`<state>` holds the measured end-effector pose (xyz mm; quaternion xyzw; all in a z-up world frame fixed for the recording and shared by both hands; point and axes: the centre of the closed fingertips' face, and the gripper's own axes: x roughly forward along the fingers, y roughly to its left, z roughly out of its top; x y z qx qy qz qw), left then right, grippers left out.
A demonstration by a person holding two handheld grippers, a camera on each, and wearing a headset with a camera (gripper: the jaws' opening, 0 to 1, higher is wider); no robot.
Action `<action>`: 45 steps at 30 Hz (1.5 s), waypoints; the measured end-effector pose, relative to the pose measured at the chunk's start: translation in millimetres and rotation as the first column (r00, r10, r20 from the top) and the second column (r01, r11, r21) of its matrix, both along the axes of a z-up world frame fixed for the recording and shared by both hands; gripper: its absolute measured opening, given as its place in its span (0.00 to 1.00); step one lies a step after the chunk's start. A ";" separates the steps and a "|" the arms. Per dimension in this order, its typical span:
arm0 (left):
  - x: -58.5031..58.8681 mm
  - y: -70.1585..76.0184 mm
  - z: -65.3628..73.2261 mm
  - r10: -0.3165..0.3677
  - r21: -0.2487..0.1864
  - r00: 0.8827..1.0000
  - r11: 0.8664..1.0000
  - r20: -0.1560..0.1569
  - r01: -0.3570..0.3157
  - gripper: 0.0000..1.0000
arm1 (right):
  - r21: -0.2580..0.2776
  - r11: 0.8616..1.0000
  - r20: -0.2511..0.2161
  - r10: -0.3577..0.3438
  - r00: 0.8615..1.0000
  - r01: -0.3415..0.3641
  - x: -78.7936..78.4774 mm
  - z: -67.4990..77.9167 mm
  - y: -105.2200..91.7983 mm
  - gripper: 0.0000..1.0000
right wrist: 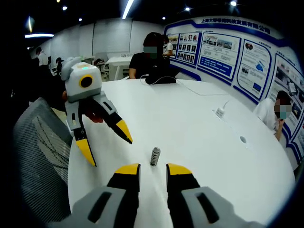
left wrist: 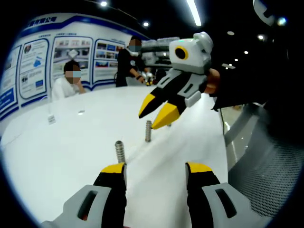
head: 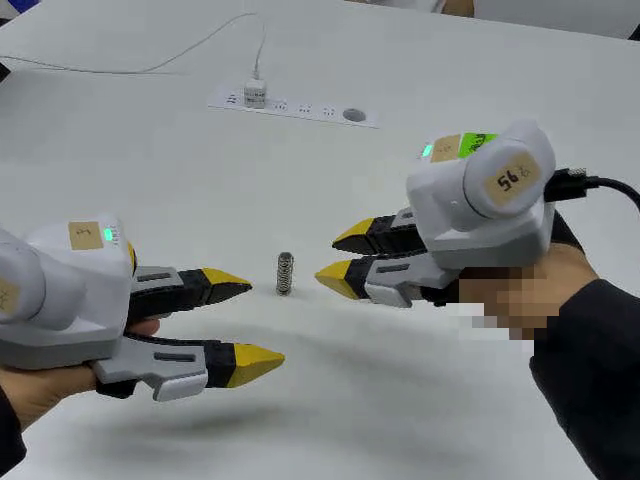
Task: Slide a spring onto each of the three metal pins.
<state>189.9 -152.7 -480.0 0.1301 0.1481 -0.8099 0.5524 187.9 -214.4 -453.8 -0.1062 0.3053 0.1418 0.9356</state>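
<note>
One upright metal pin with a spring (head: 285, 273) on it stands on the white table (head: 150, 170) between the two grippers. My left gripper (head: 258, 322) is open, its yellow tips just left of the pin. My right gripper (head: 335, 255) is open too, with a narrower gap, its tips just right of the pin. In the left gripper view the sprung pin (left wrist: 120, 151) rises ahead of the left gripper (left wrist: 156, 168), and a second upright pin (left wrist: 148, 130) stands behind it, under the right gripper (left wrist: 159, 110). In the right gripper view the sprung pin (right wrist: 155, 156) is just beyond the right gripper (right wrist: 153, 170), and the left gripper (right wrist: 110, 148) hangs to its left. Neither holds anything.
A white power strip (head: 290, 103) with a plugged-in charger (head: 256, 93) and its cable lies at the far side of the table. A mesh chair (right wrist: 40, 156) stands at the table's edge. People (right wrist: 152, 57) are at the far end.
</note>
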 end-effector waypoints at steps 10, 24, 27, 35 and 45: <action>0.4 -1.1 1.9 0.000 -0.001 1.000 1.000 0.005 0.000 0.52 | 0.016 0.998 0.037 -0.063 0.997 0.062 -21.1 10.1 -17.8 0.24; 0.2 -3.2 3.1 0.001 0.001 1.000 1.000 0.005 -0.001 0.54 | 0.022 0.989 0.069 -0.144 0.987 0.143 -54.3 14.9 -44.6 0.26; 0.2 -3.6 3.0 0.002 0.003 1.000 1.000 0.005 -0.002 0.55 | 0.023 0.986 0.078 -0.165 0.983 0.164 -62.0 17.3 -51.7 0.27; -0.2 -4.4 3.1 0.002 0.004 1.000 1.000 0.006 -0.002 0.55 | 0.027 0.977 0.095 -0.214 0.972 0.212 -78.9 18.2 -68.2 0.30; 1.3 -4.2 2.3 0.004 0.009 1.000 1.000 0.007 -0.004 0.56 | 0.037 0.959 0.110 -0.284 0.952 0.282 -101.4 15.6 -88.0 0.37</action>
